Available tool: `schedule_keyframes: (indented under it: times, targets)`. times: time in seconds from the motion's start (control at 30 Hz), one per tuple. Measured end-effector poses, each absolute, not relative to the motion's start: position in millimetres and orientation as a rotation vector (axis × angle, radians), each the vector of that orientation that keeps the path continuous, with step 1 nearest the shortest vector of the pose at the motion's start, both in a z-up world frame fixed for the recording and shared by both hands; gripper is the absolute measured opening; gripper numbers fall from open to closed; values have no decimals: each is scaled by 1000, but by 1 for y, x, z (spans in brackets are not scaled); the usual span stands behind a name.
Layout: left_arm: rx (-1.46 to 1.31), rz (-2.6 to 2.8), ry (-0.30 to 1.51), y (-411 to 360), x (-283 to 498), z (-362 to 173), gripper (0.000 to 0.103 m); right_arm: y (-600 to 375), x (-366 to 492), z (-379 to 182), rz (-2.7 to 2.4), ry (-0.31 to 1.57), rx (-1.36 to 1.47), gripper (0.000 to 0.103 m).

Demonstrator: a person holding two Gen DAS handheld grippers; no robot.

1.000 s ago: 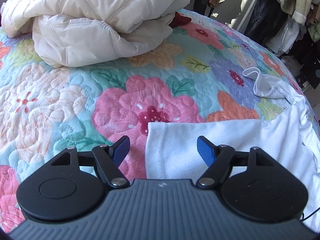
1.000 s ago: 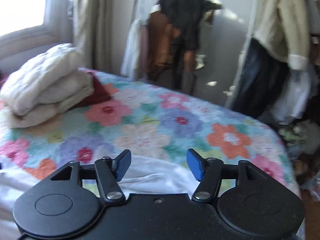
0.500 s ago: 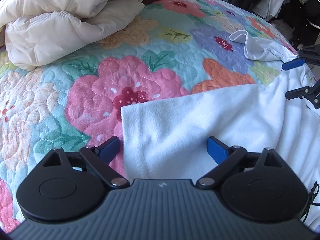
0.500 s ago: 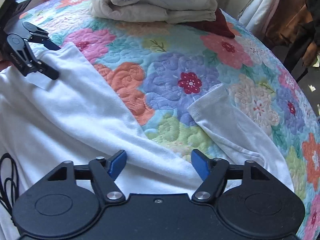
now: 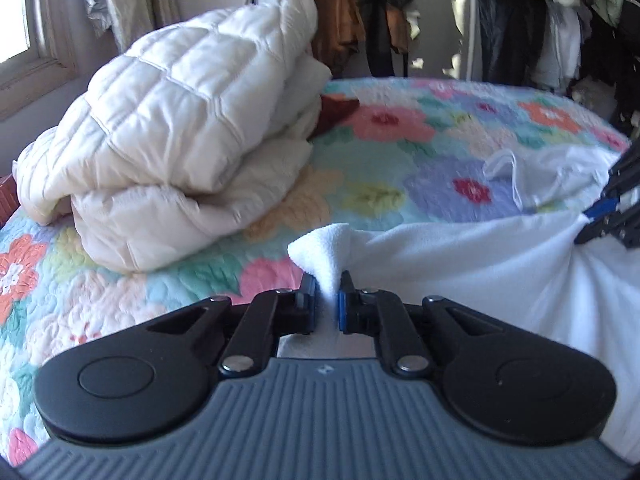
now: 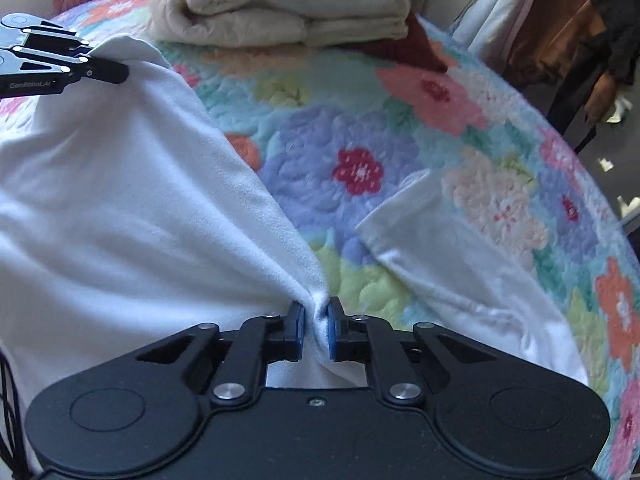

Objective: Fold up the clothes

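1. Your left gripper (image 5: 328, 304) is closing, and its blue pads already pinch a corner of the white garment (image 5: 460, 264) — a small tuft of cloth stands up above the fingers.
2. Your right gripper (image 6: 316, 326) is closing too, with a bunched edge of the same garment between its pads.
3. The garment lies on the flowered quilt (image 6: 360, 128), stretched between your two grippers; one sleeve (image 6: 452, 264) rests flat on the quilt, just beside the right gripper.
4. A folded cream padded jacket (image 5: 180, 152) sits further back on the quilt, well apart from the garment.
5. Hanging clothes (image 5: 520, 20) are behind the bed.
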State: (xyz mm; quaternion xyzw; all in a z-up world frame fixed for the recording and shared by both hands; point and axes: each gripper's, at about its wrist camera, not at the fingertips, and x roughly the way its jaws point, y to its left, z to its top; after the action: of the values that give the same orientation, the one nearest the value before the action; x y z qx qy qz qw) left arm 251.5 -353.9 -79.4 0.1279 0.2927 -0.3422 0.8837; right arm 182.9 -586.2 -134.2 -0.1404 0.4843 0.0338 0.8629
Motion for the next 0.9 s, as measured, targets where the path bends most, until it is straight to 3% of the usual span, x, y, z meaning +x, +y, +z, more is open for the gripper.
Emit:
schedule_keyframes:
  times: [0.13, 0.23, 0.33, 0.37, 0.4, 0.47, 0.5, 0.53, 0.6, 0.7, 0.83, 0.9]
  targets:
    - [231, -663, 545, -362, 275, -54, 10, -590, 204, -124, 23, 936, -243, 11]
    - [268, -624, 573, -376, 289, -63, 10, -599, 219, -141, -16, 950, -150, 14]
    - [349, -566, 700, -390, 303, -105, 11, -609, 217, -150, -47, 949, -41, 24]
    - [376, -552, 742, -393, 308, -119, 12, -612, 213, -148, -57, 937, -10, 34]
    - [390, -537, 761, -394, 310, -130, 17, -614, 208, -147, -66, 925, 20, 45]
    - [409, -513, 747, -394, 309, -138, 25, -620, 192, -133, -98, 883, 59, 51]
    - [415, -497, 738, -395, 307, -135, 34, -626, 180, -123, -120, 861, 83, 52]
    - [410, -488, 742, -395, 306, -130, 36, -635, 168, -114, -134, 851, 140, 52]
    - [402, -471, 751, -396, 304, -120, 34, -659, 140, -97, -143, 840, 341, 60]
    - [377, -540, 728, -403, 287, -92, 37, -686, 92, -81, -151, 831, 581, 63]
    - [407, -697, 631, -426, 246, -50, 51, -697, 35, -66, -211, 859, 632, 63]
    - [412, -779, 611, -440, 228, -36, 52, -699, 10, -61, -218, 875, 656, 63]
